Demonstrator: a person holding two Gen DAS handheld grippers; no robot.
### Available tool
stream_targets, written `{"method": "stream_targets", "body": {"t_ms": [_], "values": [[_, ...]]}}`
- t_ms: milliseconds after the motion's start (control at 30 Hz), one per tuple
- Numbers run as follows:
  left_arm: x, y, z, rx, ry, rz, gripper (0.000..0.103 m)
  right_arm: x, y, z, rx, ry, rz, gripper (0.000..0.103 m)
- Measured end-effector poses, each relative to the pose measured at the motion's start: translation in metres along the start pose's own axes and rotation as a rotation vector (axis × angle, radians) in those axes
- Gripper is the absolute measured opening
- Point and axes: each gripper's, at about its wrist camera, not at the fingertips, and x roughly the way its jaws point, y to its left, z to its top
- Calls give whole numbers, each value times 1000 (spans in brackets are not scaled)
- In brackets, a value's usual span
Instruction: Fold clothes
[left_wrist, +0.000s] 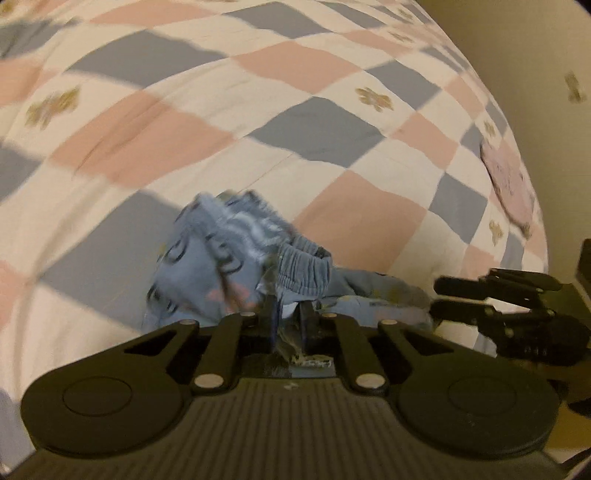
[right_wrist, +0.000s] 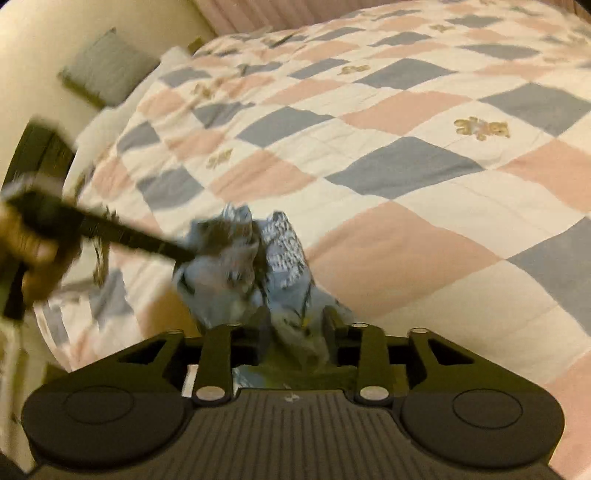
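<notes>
- Gripping blue garment (left_wrist: 236, 258) with both tools at once, bunched up over the bed quilt (left_wrist: 221, 122).
- Left tool (left_wrist: 288, 314): pressed nearly together, pinching cloth just under the elastic waistband (left_wrist: 303, 273); fabric trapped between the fingers.
- Right tool (right_wrist: 295, 325): fingers part-spread with a thick wad of the same printed fabric (right_wrist: 280, 251) filling the gap; looks clamped on it.
- Seen from left wrist, right tool (left_wrist: 458, 299) comes in at 3 o'clock, just beside the garment edge.
- Seen from right wrist, left tool (right_wrist: 173, 253) enters from 9 o'clock, tip touching the cloth; hand (right_wrist: 33, 254) blurred behind it.
- Garment sits at 6 o'clock of each view, crumpled, apparently lifted off the quilt; contact with the bed hard to tell.
- Pinkish folded item (left_wrist: 509, 184) at 3 o'clock near the bed edge, well apart; maybe already done, can't confirm.
- Progress judged early: no flat spread, no crease yet. Left: shake out, lay flat, fold.
</notes>
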Motion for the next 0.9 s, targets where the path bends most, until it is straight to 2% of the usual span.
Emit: {"method": "stream_targets", "body": {"t_ms": [200, 400, 500, 567, 633, 667, 800, 900], "values": [[-2, 7, -20, -21, -41, -50, 7, 23, 21, 17, -72, 4, 79, 44], [-14, 25, -28, -81, -92, -70, 7, 79, 43, 9, -167, 145, 72, 47], [-16, 31, -27, -89, -97, -67, 15, 92, 60, 0, -241, 156, 54, 47], [-16, 27, -22, -76, -106, -77, 33, 91, 76, -7, -343, 147, 10, 47], [-13, 16, -16, -39, -100, -96, 36, 86, 90, -15, -440, 143, -27, 47], [-12, 10, -13, -20, -98, -106, 42, 84, 96, -19, -478, 140, -39, 47], [1, -16, -6, 85, -65, -113, 59, 73, 99, -28, -463, 118, 22, 47], [20, -29, -3, 143, -30, -65, 59, 69, 95, -34, -424, 107, 75, 47]]}}
